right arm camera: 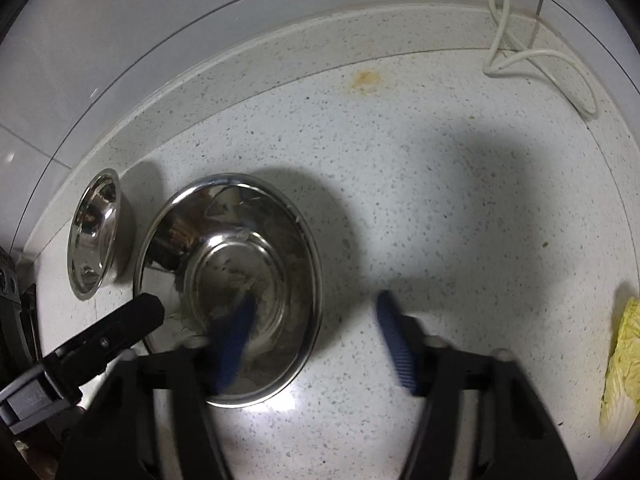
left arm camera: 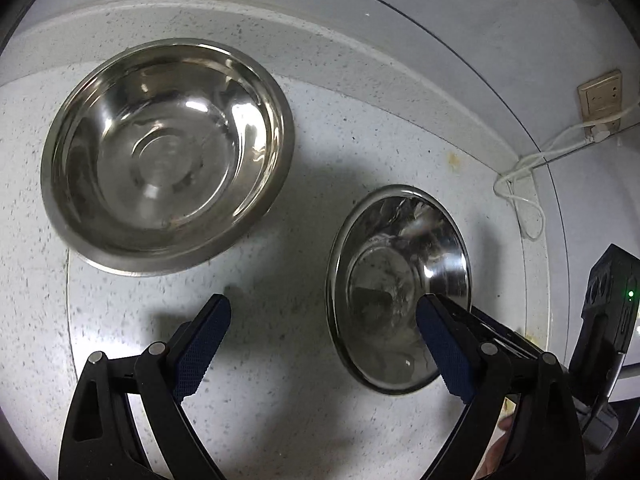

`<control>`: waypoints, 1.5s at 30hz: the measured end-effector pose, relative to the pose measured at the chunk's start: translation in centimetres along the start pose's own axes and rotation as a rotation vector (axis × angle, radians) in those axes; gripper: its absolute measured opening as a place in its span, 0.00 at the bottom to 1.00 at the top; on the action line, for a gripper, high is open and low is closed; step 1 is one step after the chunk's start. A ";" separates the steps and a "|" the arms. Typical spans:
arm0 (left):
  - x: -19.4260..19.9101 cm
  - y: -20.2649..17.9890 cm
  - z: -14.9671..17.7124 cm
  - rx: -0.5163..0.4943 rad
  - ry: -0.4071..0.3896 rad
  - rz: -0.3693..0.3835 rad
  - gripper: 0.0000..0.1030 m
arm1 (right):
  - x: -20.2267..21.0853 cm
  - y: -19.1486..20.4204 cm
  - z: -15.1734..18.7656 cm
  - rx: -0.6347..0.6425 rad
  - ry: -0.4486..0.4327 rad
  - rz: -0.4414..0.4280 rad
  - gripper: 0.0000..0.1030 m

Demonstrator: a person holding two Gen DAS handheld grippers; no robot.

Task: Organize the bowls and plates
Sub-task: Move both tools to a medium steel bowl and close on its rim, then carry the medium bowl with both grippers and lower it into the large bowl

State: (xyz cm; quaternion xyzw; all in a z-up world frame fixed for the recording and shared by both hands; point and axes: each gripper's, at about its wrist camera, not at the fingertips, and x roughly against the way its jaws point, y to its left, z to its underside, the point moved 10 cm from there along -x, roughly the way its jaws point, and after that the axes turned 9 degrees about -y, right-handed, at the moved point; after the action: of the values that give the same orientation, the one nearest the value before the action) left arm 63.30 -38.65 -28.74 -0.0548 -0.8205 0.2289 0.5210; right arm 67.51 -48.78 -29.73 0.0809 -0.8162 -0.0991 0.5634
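Observation:
A large steel bowl point(left arm camera: 168, 152) stands upright on the speckled white counter point(left arm camera: 280, 360) at the left. A smaller shallow steel bowl point(left arm camera: 396, 280) stands to its right. My left gripper point(left arm camera: 324, 340) is open and empty above the counter; its right finger reaches over the shallow bowl's near side. In the right wrist view the shallow bowl point(right arm camera: 232, 260) is at centre left and the large bowl point(right arm camera: 94, 236) is far left. My right gripper point(right arm camera: 316, 340) is open and empty, its left finger over the shallow bowl and its right finger over bare counter.
A white cable point(right arm camera: 532, 56) lies looped at the back right by a wall socket point(left arm camera: 600, 94). A yellow-green leafy item point(right arm camera: 624, 364) lies at the right edge. A raised ledge point(left arm camera: 320, 40) runs along the tiled wall. The left gripper's finger point(right arm camera: 120, 328) shows in the right wrist view.

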 end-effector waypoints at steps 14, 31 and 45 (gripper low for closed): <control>-2.7 -2.0 0.3 -0.008 0.038 0.031 0.06 | -0.4 0.4 -0.1 -0.054 -0.007 -0.069 0.11; 10.2 -4.3 3.2 -0.075 -0.022 0.153 0.05 | 14.1 3.6 4.8 -0.058 -0.171 -0.119 0.08; 23.2 4.9 15.3 -0.103 0.014 0.172 0.05 | 21.7 11.5 21.2 -0.001 -0.131 -0.161 0.09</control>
State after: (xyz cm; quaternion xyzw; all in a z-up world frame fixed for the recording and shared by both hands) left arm 38.60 -31.57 -16.96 -0.1535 -0.8197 0.2298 0.5017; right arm 39.79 -41.43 -14.48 0.1392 -0.8421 -0.1494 0.4993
